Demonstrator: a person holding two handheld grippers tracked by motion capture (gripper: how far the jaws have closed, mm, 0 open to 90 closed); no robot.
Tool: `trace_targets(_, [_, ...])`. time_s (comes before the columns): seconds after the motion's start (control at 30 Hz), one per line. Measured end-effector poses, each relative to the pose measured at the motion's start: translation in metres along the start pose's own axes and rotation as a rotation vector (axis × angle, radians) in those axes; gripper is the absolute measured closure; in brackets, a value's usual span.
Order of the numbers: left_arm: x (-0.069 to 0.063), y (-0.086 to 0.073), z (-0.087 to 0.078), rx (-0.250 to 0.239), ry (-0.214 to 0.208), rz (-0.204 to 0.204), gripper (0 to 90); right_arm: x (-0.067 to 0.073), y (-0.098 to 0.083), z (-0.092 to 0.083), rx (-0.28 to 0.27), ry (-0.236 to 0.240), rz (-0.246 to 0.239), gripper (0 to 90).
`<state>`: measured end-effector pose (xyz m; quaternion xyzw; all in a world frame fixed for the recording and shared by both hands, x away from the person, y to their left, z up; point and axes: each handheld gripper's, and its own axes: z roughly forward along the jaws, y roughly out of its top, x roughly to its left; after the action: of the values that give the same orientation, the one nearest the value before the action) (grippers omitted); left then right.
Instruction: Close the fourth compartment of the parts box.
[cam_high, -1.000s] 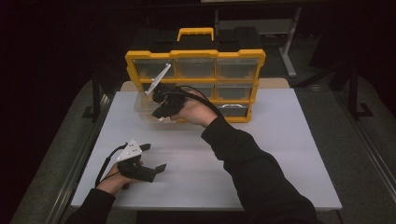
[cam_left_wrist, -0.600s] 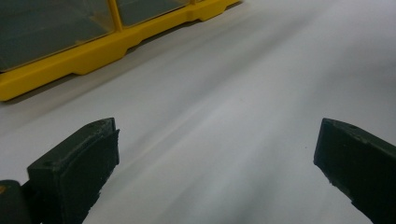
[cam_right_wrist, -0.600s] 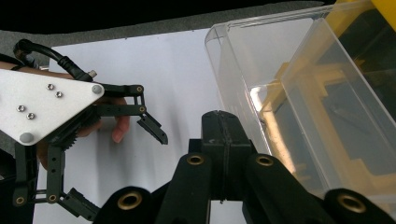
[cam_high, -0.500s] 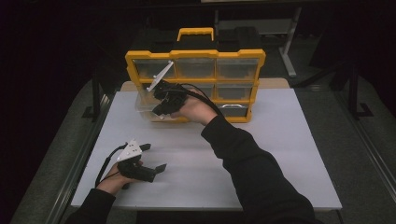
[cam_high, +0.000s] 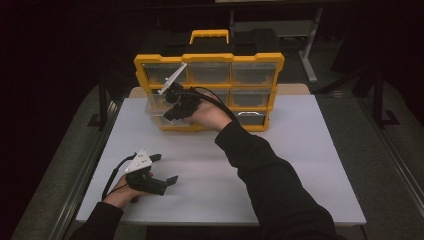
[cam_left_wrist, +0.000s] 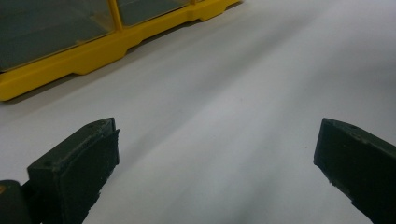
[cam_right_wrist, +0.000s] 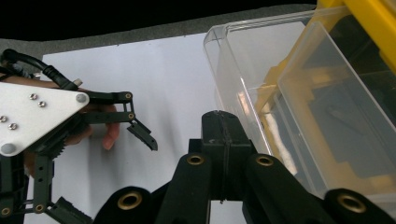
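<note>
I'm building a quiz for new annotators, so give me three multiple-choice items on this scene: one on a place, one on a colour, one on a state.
1. Where does the left gripper rest?
A. on the white table, near its front left
B. inside a drawer
C. on top of the organizer

2. What colour is the organizer's frame?
A. blue
B. yellow
C. red

3. How do the right gripper's fingers stand?
A. wide apart
B. pressed together
C. around a screwdriver

Key: 1 A, the high view shows it on the table, apart from the organizer. 2 B, the frame is yellow in the high view. 3 B, the right gripper view shows the fingers meeting beside the clear drawer.
</note>
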<state>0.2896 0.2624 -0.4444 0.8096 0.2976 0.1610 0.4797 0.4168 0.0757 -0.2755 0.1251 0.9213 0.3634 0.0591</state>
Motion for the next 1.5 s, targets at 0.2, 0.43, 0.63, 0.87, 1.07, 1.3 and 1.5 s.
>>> trace_targets(0.2, [0.000,0.000,0.000,0.000,0.001,-0.001,0.0,-0.004,0.002,0.000,0.000,-0.005,0.009,89.1])
trace_targets(0.43, [0.000,0.000,0.000,-0.002,0.000,-0.001,0.0,-0.010,0.003,0.001,-0.001,-0.015,0.020,89.1])
trace_targets(0.63, [0.000,0.000,0.000,-0.002,0.000,-0.002,0.0,-0.016,0.004,0.003,-0.006,-0.030,0.034,89.1])
trace_targets(0.87, [0.001,0.000,0.000,-0.001,-0.001,-0.001,0.0,-0.025,0.006,0.005,-0.006,-0.047,0.049,89.1])
trace_targets(1.07, [0.001,0.000,0.000,-0.002,-0.001,-0.001,0.0,-0.030,0.008,0.006,-0.006,-0.057,0.058,89.1])
trace_targets(1.3, [0.001,0.000,0.000,0.000,-0.001,-0.005,0.0,-0.037,0.009,0.007,-0.011,-0.084,0.070,89.1])
trace_targets(1.5, [0.001,0.001,0.001,-0.003,0.001,-0.009,0.0,-0.042,0.011,0.008,-0.011,-0.101,0.076,89.1])
